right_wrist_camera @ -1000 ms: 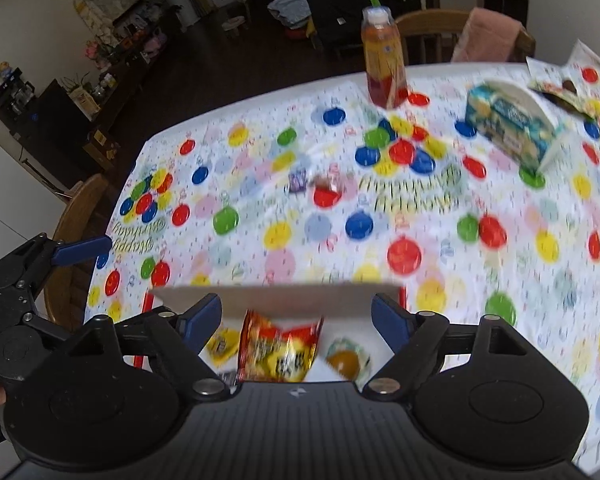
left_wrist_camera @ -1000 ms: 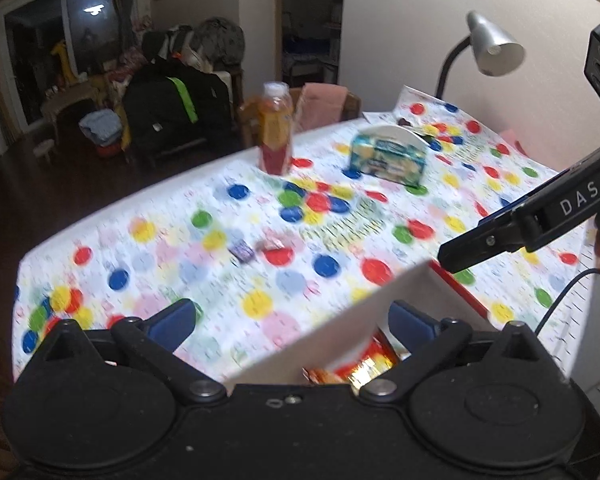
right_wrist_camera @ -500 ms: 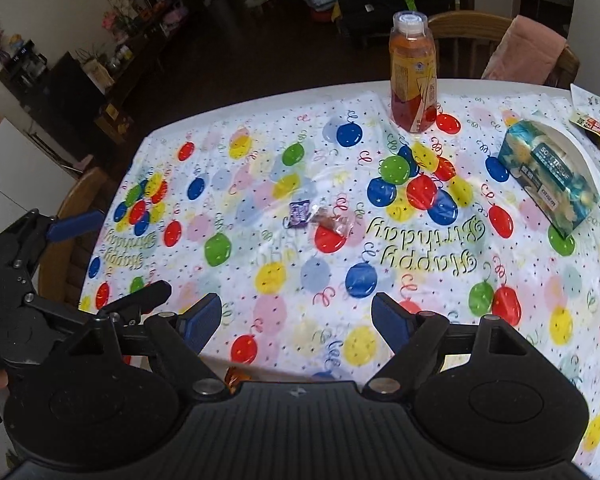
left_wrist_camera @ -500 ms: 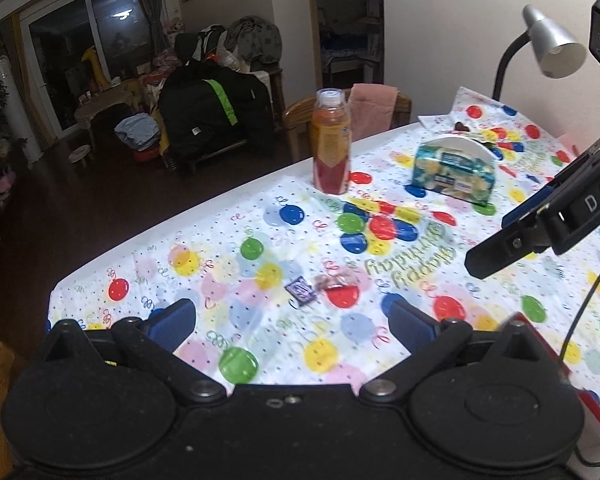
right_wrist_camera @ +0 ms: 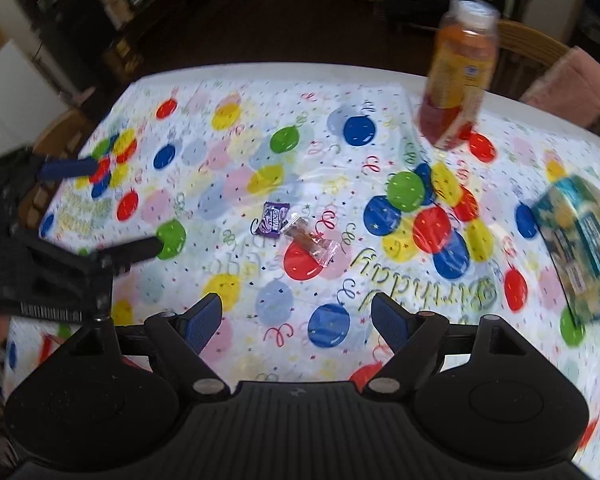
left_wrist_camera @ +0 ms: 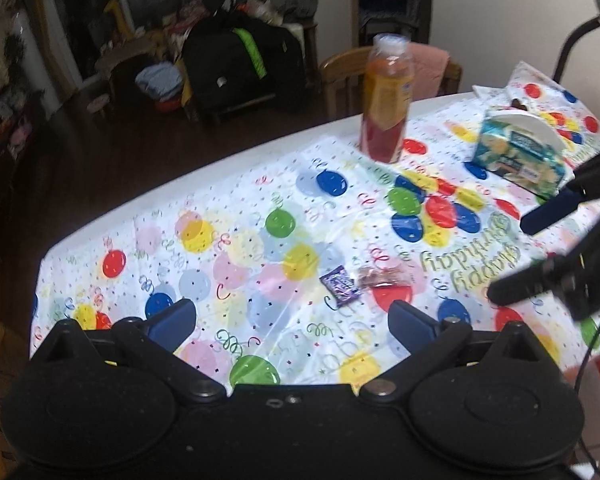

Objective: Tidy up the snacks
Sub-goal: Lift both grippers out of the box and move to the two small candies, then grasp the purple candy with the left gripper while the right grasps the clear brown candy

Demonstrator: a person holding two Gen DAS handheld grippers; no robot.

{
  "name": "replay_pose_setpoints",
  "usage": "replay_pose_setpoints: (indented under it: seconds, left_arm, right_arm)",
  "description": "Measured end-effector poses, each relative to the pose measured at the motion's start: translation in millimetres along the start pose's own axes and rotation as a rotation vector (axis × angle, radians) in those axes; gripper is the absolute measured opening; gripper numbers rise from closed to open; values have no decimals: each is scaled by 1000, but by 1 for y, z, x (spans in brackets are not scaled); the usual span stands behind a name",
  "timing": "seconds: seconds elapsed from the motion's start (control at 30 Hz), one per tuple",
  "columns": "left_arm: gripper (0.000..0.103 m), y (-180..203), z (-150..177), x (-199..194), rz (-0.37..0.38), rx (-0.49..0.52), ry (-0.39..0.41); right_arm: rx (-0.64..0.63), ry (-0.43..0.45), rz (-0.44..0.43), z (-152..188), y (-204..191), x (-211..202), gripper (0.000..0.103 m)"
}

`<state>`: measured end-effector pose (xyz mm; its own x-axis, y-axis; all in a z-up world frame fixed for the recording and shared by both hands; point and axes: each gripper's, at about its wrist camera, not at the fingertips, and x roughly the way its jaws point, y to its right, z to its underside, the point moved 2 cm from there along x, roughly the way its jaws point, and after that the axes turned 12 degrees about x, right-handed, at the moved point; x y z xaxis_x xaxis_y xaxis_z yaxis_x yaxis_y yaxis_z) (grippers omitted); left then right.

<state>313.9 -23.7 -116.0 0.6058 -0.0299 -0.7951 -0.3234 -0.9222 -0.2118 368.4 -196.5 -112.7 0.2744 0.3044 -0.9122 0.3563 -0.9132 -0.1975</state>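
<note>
purple candy wrapper (right_wrist_camera: pixel 275 219) touching clear-wrapped brown snack (right_wrist_camera: pixel 311 242), long axis slanting away-left; ahead of right gripper (right_wrist_camera: pixel 297 316), nearer than left gripper (left_wrist_camera: pixel 292 322); both spread, empty.

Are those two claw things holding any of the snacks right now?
No. Both the left gripper and right gripper are open and empty; the purple candy lies untouched on the table.

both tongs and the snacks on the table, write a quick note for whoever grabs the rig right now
Left tongs: open, empty, above the balloon-print tablecloth.
Right tongs: open, empty, also above the table.
Small purple candy wrapper and clear-wrapped brown snack lie side by side mid-table, just ahead of both tongs, untouched.
Orange juice bottle stands at the far edge; teal tissue box to the right.
No container in view now.
Left: pick up both loose snacks and put them away.
</note>
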Motion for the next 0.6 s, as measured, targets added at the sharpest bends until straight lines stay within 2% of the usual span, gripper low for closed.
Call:
replay_pose_setpoints:
  seconds: [0.17, 0.33, 0.47, 0.53, 0.6]
  left_arm:
    - [98, -10, -9, 31, 21, -65, -56]
    - [90, -17, -17, 65, 92, -172, -118]
    - [83, -18, -21, 91, 167, -261, -169]
    - [80, -18, -23, 104, 190, -299, -196]
    - [73, -19, -21, 116, 206, -345, -220]
  right_arm:
    - [-141, 11, 1, -3, -3, 25, 82]
    - [-206, -1, 8, -7, -1, 53, 74]
    - [-248, 3, 21, -12, -1, 74, 59]
    - [-272, 10, 33, -15, -1, 83, 56]
    - [-279, 12, 29, -19, -1, 91, 48]
